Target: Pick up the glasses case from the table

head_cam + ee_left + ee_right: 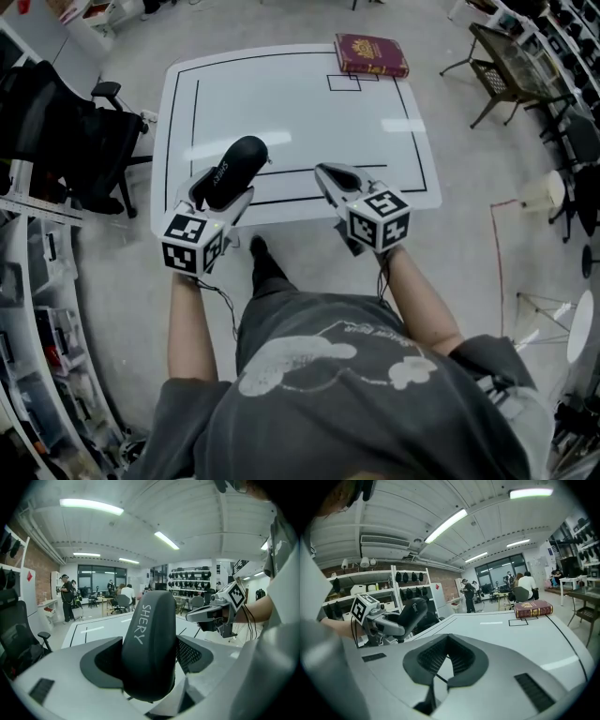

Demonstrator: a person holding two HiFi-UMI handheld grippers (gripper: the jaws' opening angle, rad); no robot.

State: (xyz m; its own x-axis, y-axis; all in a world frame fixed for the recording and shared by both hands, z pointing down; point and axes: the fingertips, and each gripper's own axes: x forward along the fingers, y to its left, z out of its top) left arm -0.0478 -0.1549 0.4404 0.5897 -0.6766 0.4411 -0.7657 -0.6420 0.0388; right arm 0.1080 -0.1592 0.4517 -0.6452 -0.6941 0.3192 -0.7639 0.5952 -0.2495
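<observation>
My left gripper's [227, 187] jaws are clamped on the closed black glasses case [150, 644], which stands up between them above the white table's [281, 103] near edge with its contents hidden, while my right gripper's [447, 640] jaws sit together, empty, a red book [533, 608] far beyond their tips.

The glasses case [234, 169] is a dark, rounded, oblong shell, closed, with white "SHERY" lettering along it. It sits clamped between the left gripper's [223, 189] fingers [192, 653], nose tilted upward, above the white table's [300, 103] near left edge.
</observation>
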